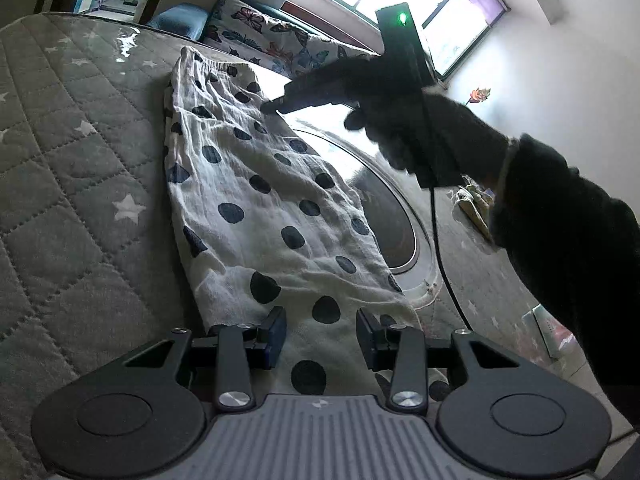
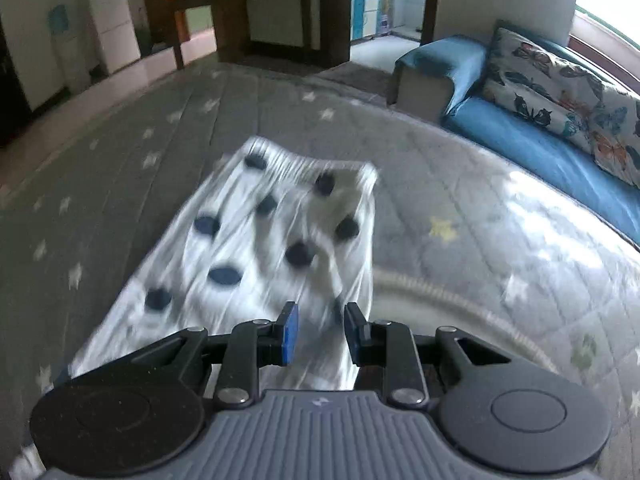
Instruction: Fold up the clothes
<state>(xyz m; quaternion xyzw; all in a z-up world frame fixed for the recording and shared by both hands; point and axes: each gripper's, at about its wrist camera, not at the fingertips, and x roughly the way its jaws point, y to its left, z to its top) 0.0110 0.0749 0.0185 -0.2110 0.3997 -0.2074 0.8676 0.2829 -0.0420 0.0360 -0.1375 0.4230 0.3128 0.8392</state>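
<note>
A white garment with dark polka dots (image 1: 264, 208) lies flat on a grey quilted mattress (image 1: 72, 168) with white stars. My left gripper (image 1: 321, 334) is open, its fingers just above the garment's near end. In the left wrist view my right gripper (image 1: 280, 104), held by a dark-gloved hand, hovers over the garment's far part near the elastic waistband. In the right wrist view the garment (image 2: 256, 248) is blurred, and my right gripper (image 2: 321, 330) is open above its near right edge, holding nothing.
A clear round ring (image 1: 416, 240) lies on the mattress right of the garment, also in the right wrist view (image 2: 460, 300). A butterfly-print cushion (image 2: 568, 92) rests on a blue sofa (image 2: 532, 152) past the mattress edge. A cable (image 1: 440, 248) hangs from the right gripper.
</note>
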